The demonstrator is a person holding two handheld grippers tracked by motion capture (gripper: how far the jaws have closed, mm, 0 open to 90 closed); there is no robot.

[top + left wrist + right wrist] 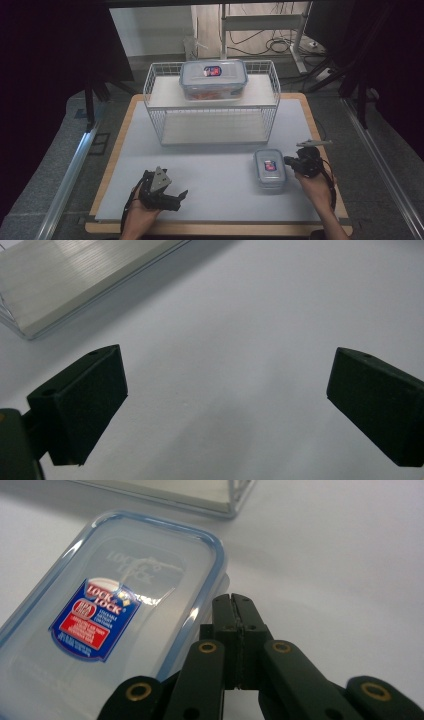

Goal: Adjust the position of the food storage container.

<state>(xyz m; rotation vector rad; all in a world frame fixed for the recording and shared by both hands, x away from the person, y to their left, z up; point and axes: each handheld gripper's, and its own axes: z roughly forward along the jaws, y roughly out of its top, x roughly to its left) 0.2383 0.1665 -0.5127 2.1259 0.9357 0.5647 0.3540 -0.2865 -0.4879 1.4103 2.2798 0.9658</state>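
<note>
On the worktop (150, 165), pale grey sheet over a wooden board: one small clear container (270, 170) with a blue-rimmed lid, lying flat at the right front, well apart from the white wire rack (212, 102) at the back centre. On the rack's upper shelf: one larger container (213, 79) of the same kind, with orange contents.

Right gripper (298, 162): held just beside the small container's right edge. The right gripper view adds what the high view cannot resolve: the jaws pressed flat together with nothing between them, their tips close by the lid's blue rim; whether they touch it cannot be told. That view also gives the lid's red-and-blue label (95, 617), reading "Lock & Lock", and a corner of the rack beyond.

Left gripper (172, 197): at the left front, held in a hand (142, 215). The left gripper view shows its jaws spread wide over bare grey sheet, with a corner of the rack's lower shelf (75, 280) at upper left.

Surroundings: dark curtains on both sides, grey floor, metal rails (67, 180) along the worktop, cables (260, 42) under a desk frame behind.
</note>
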